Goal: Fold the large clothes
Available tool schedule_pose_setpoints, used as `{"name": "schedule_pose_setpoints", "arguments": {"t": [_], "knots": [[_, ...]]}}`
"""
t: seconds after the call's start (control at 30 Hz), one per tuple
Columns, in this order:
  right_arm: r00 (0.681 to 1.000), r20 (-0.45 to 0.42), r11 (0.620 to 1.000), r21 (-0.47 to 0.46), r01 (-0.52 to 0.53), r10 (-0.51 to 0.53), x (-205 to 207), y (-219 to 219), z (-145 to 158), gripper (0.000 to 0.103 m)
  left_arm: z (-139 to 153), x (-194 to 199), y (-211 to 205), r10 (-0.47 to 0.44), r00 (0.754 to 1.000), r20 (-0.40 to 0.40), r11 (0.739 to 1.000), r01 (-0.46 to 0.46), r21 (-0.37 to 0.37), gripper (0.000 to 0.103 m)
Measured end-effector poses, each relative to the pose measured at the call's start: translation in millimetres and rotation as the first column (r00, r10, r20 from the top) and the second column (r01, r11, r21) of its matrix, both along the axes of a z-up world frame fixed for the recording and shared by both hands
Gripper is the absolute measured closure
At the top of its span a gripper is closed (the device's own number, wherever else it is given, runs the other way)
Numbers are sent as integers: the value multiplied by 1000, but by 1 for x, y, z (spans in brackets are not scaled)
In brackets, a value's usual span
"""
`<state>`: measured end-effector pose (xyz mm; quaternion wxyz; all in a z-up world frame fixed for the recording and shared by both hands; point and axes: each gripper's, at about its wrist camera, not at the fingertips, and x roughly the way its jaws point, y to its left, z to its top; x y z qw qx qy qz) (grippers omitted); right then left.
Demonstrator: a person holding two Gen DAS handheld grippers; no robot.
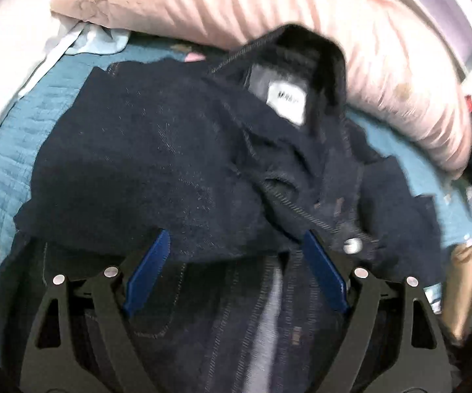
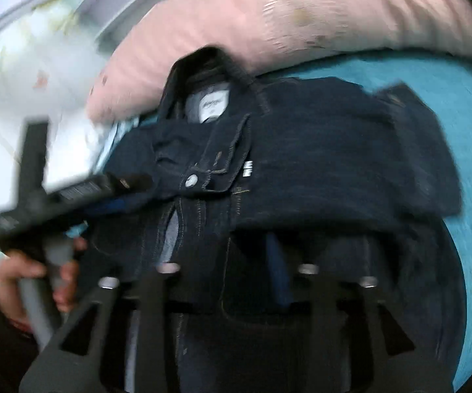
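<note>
A dark navy denim jacket [image 1: 170, 163] lies on a teal bedspread [image 1: 13, 150], its collar and white label [image 1: 285, 101] toward the pillow. A sleeve or side panel is folded over the body. My left gripper [image 1: 236, 245] is open, its blue pads [image 1: 152, 262] spread wide over the jacket's lower front. In the right wrist view the jacket [image 2: 318, 163] fills the middle, with a metal button [image 2: 191, 180] and label [image 2: 212, 103]. My right gripper [image 2: 236, 245] is blurred and its tips sit under a denim fold. The left gripper [image 2: 72, 193] and the hand holding it show at left.
A long pink striped pillow [image 1: 268, 16] lies behind the jacket, also in the right wrist view [image 2: 301, 16]. White bedding [image 1: 6, 49] sits at far left. Teal bedspread [image 2: 449, 114] extends to the right. Small items and a tan object [image 1: 462, 281] lie at the right edge.
</note>
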<state>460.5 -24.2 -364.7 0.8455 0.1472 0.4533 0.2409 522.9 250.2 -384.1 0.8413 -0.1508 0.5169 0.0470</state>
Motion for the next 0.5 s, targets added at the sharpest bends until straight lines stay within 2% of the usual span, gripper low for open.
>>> {"name": "schedule_pose_setpoints", "arguments": {"t": [0.03, 0.1, 0.17, 0.2, 0.23, 0.3, 0.37, 0.43, 0.47, 0.5], "knots": [[999, 4, 999, 27, 33, -33, -4, -9, 4, 55, -8, 4, -5, -26, 999, -31, 999, 27, 30, 19], [990, 16, 989, 63, 136, -137, -12, -32, 12, 54, -12, 3, -13, -72, 997, -30, 993, 74, 88, 16], [951, -7, 947, 88, 310, -310, -13, -64, 16, 53, -13, 2, -18, -86, 996, -32, 990, 89, 109, 15], [913, -50, 907, 108, 408, -405, -9, -84, 13, 50, -13, 1, -18, -85, 996, -30, 991, 88, 105, 15], [895, -84, 886, 127, 445, -438, -5, -94, 8, 49, -13, 1, -16, -86, 996, -27, 991, 88, 97, 15], [864, -196, 848, 184, 498, -465, 13, -112, -9, 48, -10, -1, -12, -86, 996, -15, 993, 87, 76, 15], [855, -222, 827, 230, 514, -469, 23, -119, -13, 49, -4, -5, -8, -81, 997, -1, 996, 81, 43, 15], [852, -207, 816, 250, 521, -481, 34, -121, -13, 49, 1, -10, -1, -65, 998, 14, 998, 65, 10, 15], [858, -232, 821, 259, 508, -458, 44, -119, -17, 54, 6, -12, 1, -58, 998, 19, 998, 58, 0, 15], [856, -255, 813, 281, 511, -450, 46, -122, -21, 72, 9, -14, 5, -52, 998, 25, 999, 52, -12, 15]]}}
